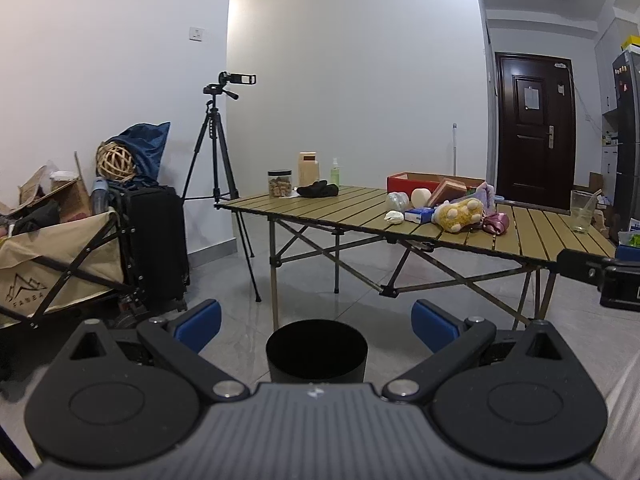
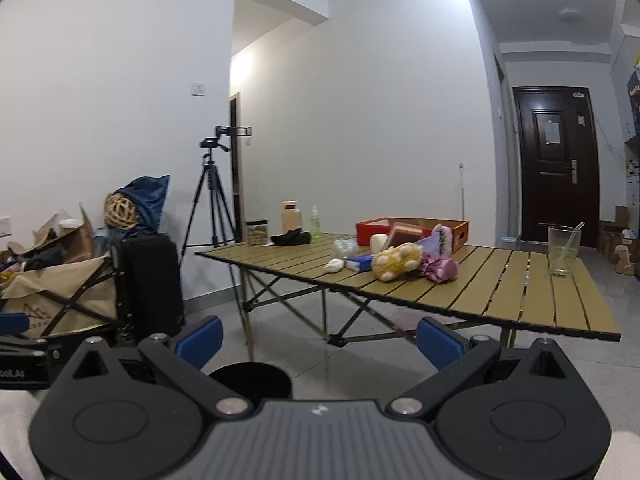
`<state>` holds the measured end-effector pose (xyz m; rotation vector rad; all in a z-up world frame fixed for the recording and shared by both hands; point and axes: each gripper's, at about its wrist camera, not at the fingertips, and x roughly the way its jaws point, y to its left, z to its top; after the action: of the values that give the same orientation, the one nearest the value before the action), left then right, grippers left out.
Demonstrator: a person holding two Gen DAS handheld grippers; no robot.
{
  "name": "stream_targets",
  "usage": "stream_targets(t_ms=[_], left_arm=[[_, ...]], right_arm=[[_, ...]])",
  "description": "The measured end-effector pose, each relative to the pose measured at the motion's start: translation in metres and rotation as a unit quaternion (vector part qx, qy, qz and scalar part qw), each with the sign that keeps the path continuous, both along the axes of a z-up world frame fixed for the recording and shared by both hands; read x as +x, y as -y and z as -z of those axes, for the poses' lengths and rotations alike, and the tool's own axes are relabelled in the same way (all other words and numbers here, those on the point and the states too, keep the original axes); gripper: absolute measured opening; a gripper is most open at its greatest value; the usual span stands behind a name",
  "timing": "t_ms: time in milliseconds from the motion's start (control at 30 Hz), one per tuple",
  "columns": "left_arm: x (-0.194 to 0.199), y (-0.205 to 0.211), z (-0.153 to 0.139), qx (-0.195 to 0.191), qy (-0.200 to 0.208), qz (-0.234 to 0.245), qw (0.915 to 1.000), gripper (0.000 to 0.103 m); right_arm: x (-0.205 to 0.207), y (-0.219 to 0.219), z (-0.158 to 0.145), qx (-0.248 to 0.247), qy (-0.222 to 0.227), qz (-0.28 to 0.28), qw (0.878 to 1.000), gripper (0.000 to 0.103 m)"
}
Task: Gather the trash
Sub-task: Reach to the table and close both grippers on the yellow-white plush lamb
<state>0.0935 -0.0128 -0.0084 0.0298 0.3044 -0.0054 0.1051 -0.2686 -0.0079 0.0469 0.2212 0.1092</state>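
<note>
The left gripper [image 1: 316, 326] is wide open and holds nothing; its blue pads [image 1: 199, 325] stand far apart; the right gripper [image 2: 319, 342] is just the same, open wide and empty; both hang low in front of the folding table [image 2: 500, 296], not touching anything.

Right under the left gripper sits a round black bin [image 1: 317, 356] on the floor; in the right view the same bin shows a bit to the left, so the left gripper is the one above it.

Further out, on the table, lies a small crumpled white wad [image 2: 334, 266]; it looks like the trash to pick up, though I am only guessing; it rests near the front edge, just beside a blue and white packet [image 2: 362, 263] and near a yellow plush toy [image 2: 396, 261]; a clear crushed bottle [image 2: 346, 246] lies behind it and may be trash too.

The wad is up and ahead of both grippers; from the left gripper it lies a little to the right; from the right gripper it is almost straight ahead, so I think the right one has the easier reach; the wad is lumpy, with no long side to line up with.

A glass with a straw [image 2: 564, 251] stands well apart at the right end; a red box [image 2: 370, 229] sits behind the pile.
</note>
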Motion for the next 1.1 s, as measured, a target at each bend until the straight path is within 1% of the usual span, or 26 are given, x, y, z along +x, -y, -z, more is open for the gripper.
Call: stream_targets(t_ms=[167,267,333,400,500,567,633,667,700,767,800,833,900,933,1000,1033,1100], left_arm=[[0.053,0.01,-0.004,-0.005,0.0,0.018,0.9998,0.103],[0.088,0.019,-0.007,-0.014,0.005,0.037,0.9992,0.103],[0.116,0.029,-0.009,-0.022,0.013,0.062,0.9978,0.103],[0.144,0.042,-0.01,-0.025,0.015,0.098,0.9947,0.103],[0.192,0.063,-0.014,-0.035,0.001,0.133,0.9906,0.103],[0.225,0.077,-0.017,-0.052,-0.002,0.15,0.9872,0.102],[0.264,0.092,-0.021,-0.083,-0.012,0.169,0.9821,0.101],[0.284,0.099,-0.022,-0.096,-0.02,0.18,0.9787,0.1],[0.304,0.108,-0.022,-0.106,-0.027,0.193,0.9751,0.099],[0.338,0.127,-0.02,-0.107,-0.036,0.216,0.9699,0.097],[0.355,0.139,-0.018,-0.1,-0.034,0.234,0.9666,0.096],[0.37,0.147,-0.015,-0.1,-0.03,0.239,0.9654,0.093],[0.396,0.16,-0.007,-0.111,-0.032,0.244,0.9629,0.088],[0.41,0.165,-0.001,-0.121,-0.039,0.242,0.9618,0.084],[0.435,0.172,0.012,-0.138,-0.065,0.242,0.9582,0.079],[0.448,0.174,0.018,-0.148,-0.081,0.241,0.9556,0.077],[0.468,0.176,0.033,-0.179,-0.115,0.241,0.9467,0.075]], right_arm=[[0.049,0.022,-0.001,0.005,-0.001,0.017,1.0,0.103],[0.088,0.039,-0.004,0.014,0.002,0.025,1.0,0.102],[0.115,0.05,-0.005,0.03,-0.005,0.022,0.999,0.102],[0.149,0.059,-0.006,0.038,-0.014,0.015,0.999,0.096],[0.202,0.069,-0.006,0.033,-0.02,0.016,0.999,0.093],[0.24,0.077,-0.007,0.032,-0.027,0.021,0.999,0.092],[0.282,0.087,-0.005,0.037,-0.044,0.029,0.998,0.089],[0.302,0.093,-0.004,0.044,-0.051,0.031,0.997,0.086],[0.321,0.099,-0.001,0.054,-0.059,0.032,0.996,0.08],[0.36,0.112,0.005,0.075,-0.069,0.042,0.994,0.078],[0.377,0.118,0.009,0.081,-0.064,0.049,0.993,0.075],[0.396,0.126,0.015,0.097,-0.059,0.059,0.992,0.073],[0.421,0.14,0.024,0.145,-0.068,0.057,0.985,0.068],[0.43,0.145,0.03,0.166,-0.073,0.052,0.982,0.067],[0.443,0.149,0.038,0.183,-0.081,0.056,0.978,0.065],[0.448,0.151,0.041,0.189,-0.085,0.049,0.977,0.064],[0.459,0.149,0.047,0.188,-0.094,0.031,0.977,0.056]])
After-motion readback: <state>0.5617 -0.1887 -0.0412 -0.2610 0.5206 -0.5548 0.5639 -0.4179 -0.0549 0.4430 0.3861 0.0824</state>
